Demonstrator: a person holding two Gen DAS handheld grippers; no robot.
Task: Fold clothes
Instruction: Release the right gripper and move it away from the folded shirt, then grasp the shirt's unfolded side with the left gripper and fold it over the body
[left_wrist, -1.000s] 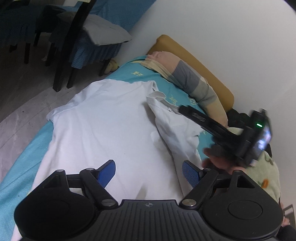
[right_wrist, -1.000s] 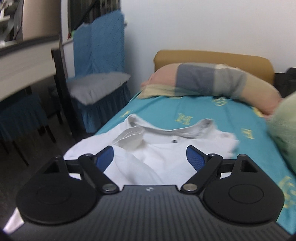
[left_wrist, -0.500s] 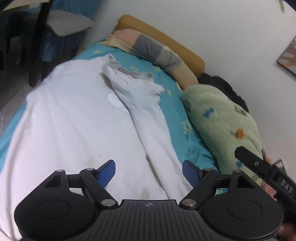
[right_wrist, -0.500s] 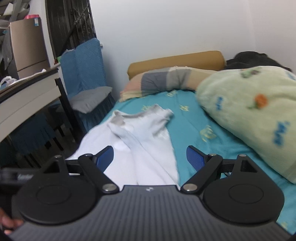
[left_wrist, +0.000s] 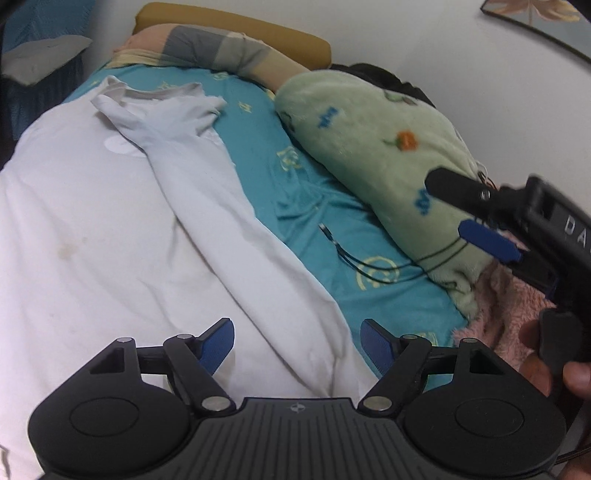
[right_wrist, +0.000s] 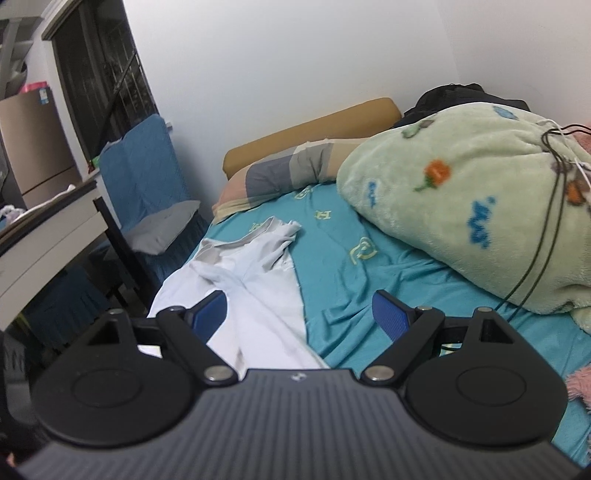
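Observation:
A white collared shirt (left_wrist: 110, 229) lies spread on the teal bed sheet (left_wrist: 273, 155), with its right side folded over along its length. It also shows in the right wrist view (right_wrist: 255, 295). My left gripper (left_wrist: 297, 341) is open and empty, just above the shirt's lower folded edge. My right gripper (right_wrist: 299, 315) is open and empty, over the shirt's right edge and the sheet. The right gripper also shows at the right of the left wrist view (left_wrist: 476, 214), held in a hand.
A green fleece blanket (left_wrist: 376, 147) with black cables (left_wrist: 369, 258) lies on the bed's right side. A striped pillow (left_wrist: 218, 48) lies by the tan headboard (right_wrist: 310, 122). A pink fleece (left_wrist: 509, 302) lies at the right. A blue chair (right_wrist: 147, 184) and desk (right_wrist: 48, 236) stand left of the bed.
Both grippers have pulled back from the collar end toward the shirt's lower part and swung right. The green blanket and cables have come into view. Both stay open.

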